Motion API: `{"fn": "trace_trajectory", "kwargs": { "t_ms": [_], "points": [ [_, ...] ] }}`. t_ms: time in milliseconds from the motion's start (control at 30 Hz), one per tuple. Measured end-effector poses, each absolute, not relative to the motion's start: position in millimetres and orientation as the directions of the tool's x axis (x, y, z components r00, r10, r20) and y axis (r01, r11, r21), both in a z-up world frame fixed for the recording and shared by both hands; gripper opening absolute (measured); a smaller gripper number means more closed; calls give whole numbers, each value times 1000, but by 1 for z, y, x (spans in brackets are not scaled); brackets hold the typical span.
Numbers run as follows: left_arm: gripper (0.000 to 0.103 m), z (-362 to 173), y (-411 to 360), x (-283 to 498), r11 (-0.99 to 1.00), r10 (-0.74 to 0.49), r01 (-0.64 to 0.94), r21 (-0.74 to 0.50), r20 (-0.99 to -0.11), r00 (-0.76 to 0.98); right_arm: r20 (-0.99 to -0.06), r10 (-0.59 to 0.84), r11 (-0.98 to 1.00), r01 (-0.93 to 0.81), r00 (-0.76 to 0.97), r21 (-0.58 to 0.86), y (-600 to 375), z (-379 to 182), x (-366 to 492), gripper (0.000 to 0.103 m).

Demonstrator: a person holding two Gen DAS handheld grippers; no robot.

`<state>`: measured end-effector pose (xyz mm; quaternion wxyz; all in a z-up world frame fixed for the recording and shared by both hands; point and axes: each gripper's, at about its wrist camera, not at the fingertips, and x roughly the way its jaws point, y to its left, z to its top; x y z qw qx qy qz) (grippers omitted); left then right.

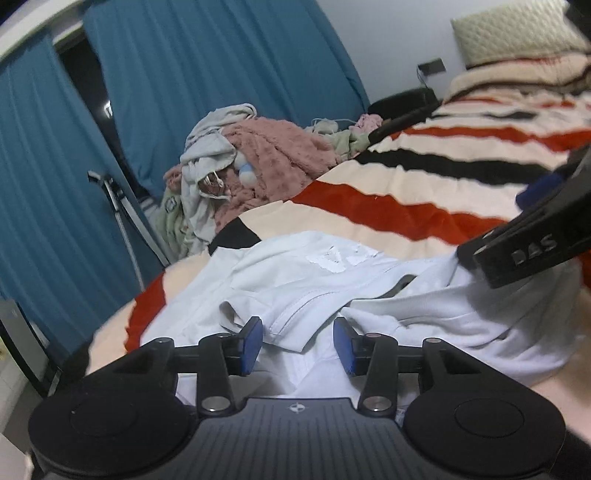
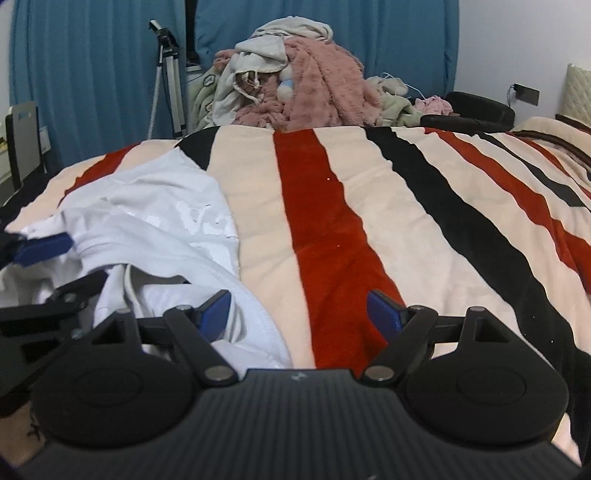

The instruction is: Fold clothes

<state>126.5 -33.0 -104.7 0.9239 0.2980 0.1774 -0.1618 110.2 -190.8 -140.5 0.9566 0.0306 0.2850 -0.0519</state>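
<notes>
A white garment (image 1: 332, 288) with a white print lies crumpled on the striped blanket (image 1: 424, 184). My left gripper (image 1: 298, 345) is open, its blue pads either side of a fold of the white cloth. In the right wrist view the garment (image 2: 159, 229) lies at the left on the blanket (image 2: 369, 221). My right gripper (image 2: 299, 314) is open wide, its left pad over the garment's edge, its right pad over the red stripe. The right gripper's body shows at the right of the left wrist view (image 1: 528, 251), and the left gripper's blue pad at the left edge of the right wrist view (image 2: 40, 247).
A heap of pink and grey clothes (image 1: 251, 158) lies at the bed's far end, also in the right wrist view (image 2: 295, 85). Blue curtains (image 1: 184, 74) hang behind it. A tripod (image 2: 168, 85) stands by the curtain. A pillow (image 1: 517, 33) leans at the headboard.
</notes>
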Motion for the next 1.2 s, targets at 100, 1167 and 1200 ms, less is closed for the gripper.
{"fn": "trace_trajectory", "kwargs": {
  "t_ms": [100, 1167, 1200],
  "points": [
    [32, -98, -29, 131, 789, -198, 397, 469, -418, 887, -542, -66, 995, 99, 838, 32, -188, -138, 109, 81],
    [0, 23, 9, 24, 917, -352, 372, 141, -147, 924, -376, 65, 993, -24, 924, 113, -197, -97, 89, 89],
    [0, 24, 10, 21, 921, -347, 365, 137, -135, 928, -418, 46, 995, -3, 907, 103, -199, -100, 87, 89]
  ]
}}
